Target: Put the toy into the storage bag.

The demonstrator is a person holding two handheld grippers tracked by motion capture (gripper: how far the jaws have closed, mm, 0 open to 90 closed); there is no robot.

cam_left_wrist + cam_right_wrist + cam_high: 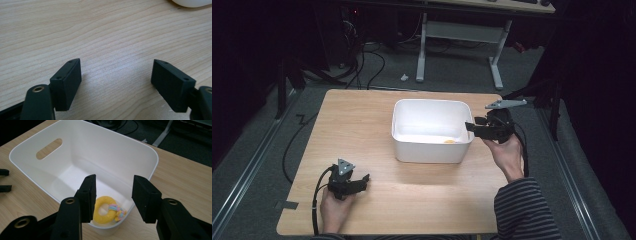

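The yellow ring toy (107, 209) already lies inside the white bin (140, 157) (drop apparently done), the right claw (113, 197) hanging released above it, the left claw (116, 82) spread empty over the surface (100, 32).

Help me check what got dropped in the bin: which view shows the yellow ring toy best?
The right gripper view: the yellow ring toy lies on the floor of the white bin, seen close between the open jaws, its pastel rope knot visible. The high view shows it as a small orange-yellow spot. The left gripper view shows tabletop and a bin corner.
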